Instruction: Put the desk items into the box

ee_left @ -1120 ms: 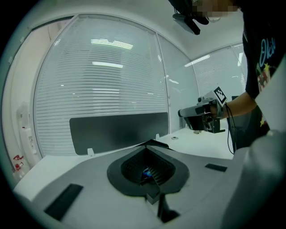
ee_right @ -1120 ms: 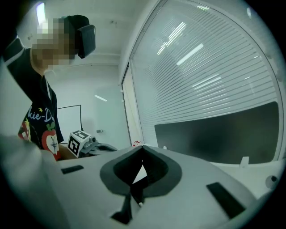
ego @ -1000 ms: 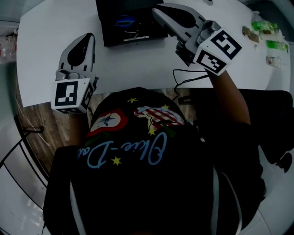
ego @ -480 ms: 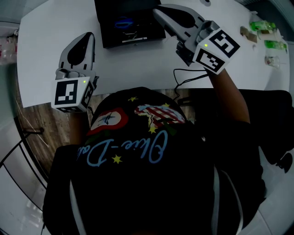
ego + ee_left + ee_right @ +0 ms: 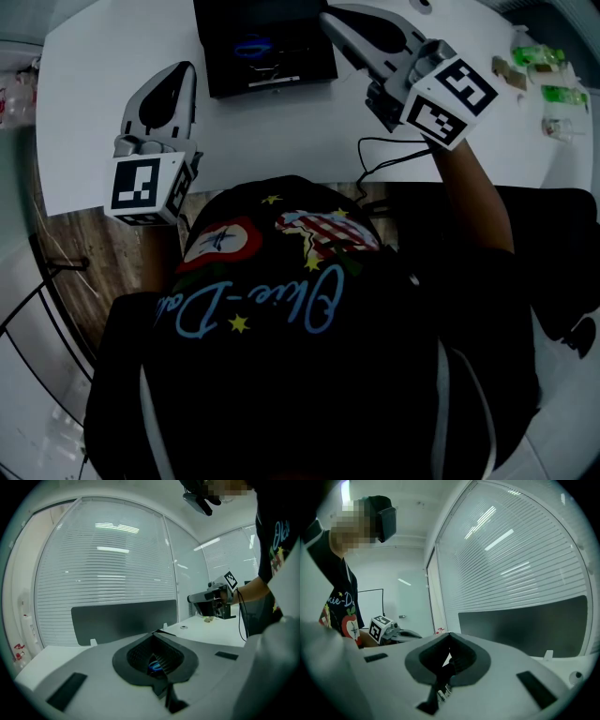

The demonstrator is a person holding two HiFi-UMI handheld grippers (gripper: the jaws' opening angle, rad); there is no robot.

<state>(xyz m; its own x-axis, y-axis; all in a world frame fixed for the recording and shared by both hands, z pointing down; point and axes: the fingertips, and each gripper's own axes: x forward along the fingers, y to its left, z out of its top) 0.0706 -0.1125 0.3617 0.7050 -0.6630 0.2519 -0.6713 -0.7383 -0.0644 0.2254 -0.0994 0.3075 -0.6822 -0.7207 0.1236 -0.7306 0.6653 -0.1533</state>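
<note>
Here, white table [image 5: 94, 84], left gripper [image 5: 176, 73] with jaws together and empty, right gripper [image 5: 330, 17] likewise closed — at the black box [image 5: 272, 73], blue item [image 5: 251, 44] inside.

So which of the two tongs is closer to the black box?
The right tongs: their tip is at the box's corner, while the left tongs sit off to its side.

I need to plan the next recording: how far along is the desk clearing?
Done: a blue item lies in the black box. In hand: nothing; the left hand-held gripper and right hand-held gripper are shut and empty. Left: green items and small brown pieces at the table's far right.
</note>
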